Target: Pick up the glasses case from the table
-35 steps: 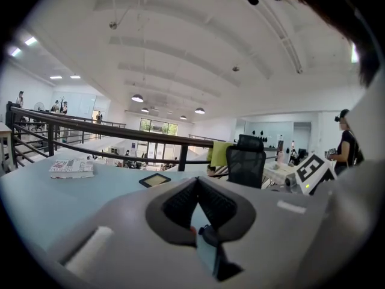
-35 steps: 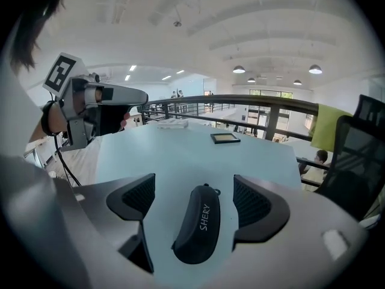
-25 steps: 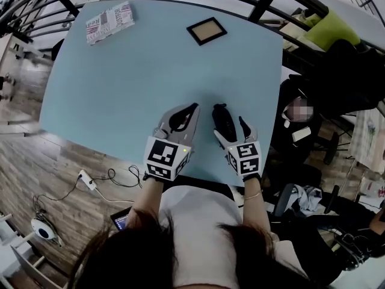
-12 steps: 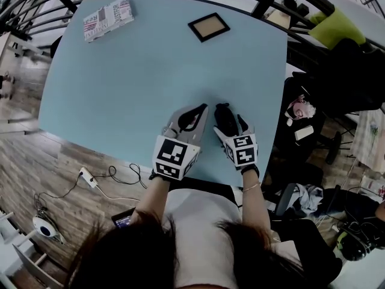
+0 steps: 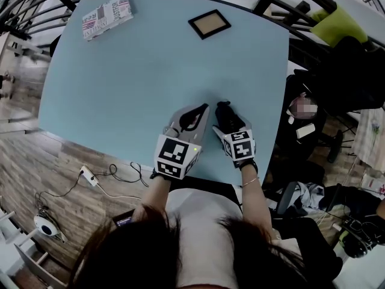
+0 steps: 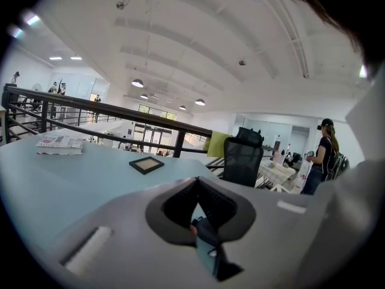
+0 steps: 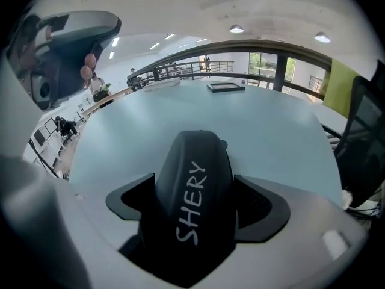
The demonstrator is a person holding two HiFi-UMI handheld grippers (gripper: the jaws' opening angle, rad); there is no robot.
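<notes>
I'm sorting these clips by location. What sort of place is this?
Probably an open-plan office, perhaps on a mezzanine. A black railing runs behind the light-blue table, a mesh office chair stands just past it, and a high arched ceiling with hanging lamps spans a large hall.

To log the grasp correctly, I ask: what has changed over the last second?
The right claw moved slightly forward and closed on the glasses case; a second ago its jaws stood apart around it. The left claw stays shut and empty beside it; the case has not visibly moved on the table.
</notes>
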